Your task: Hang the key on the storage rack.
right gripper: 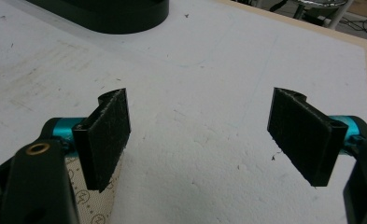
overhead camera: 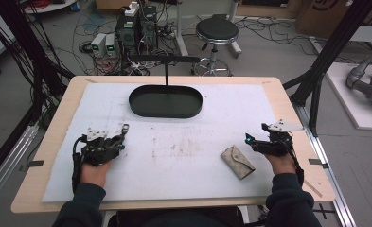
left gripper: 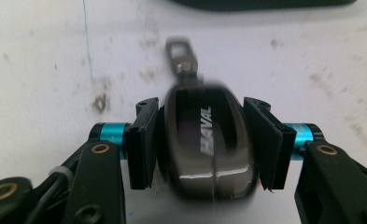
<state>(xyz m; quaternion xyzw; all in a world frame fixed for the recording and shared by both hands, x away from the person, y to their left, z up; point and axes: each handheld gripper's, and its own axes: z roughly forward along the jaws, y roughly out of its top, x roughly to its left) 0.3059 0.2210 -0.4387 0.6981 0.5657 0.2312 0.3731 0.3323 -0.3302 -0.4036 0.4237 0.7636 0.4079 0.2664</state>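
Key fob, dark and glossy with "HAVAL" printed on it, sits squarely between the pads of the left claw, which press on both its sides; the claw is closed on it. Its metal ring clip sticks out past the pad tips, over the white mat. In the high view the left claw is at the left of the table, the clip showing at its tip. At the right, the right claw stands wide open with nothing between its pads, over bare mat. A tan pouch lies on the mat just beside it, toward the table's middle. A black oval tray sits at the far middle, well apart from both claws.
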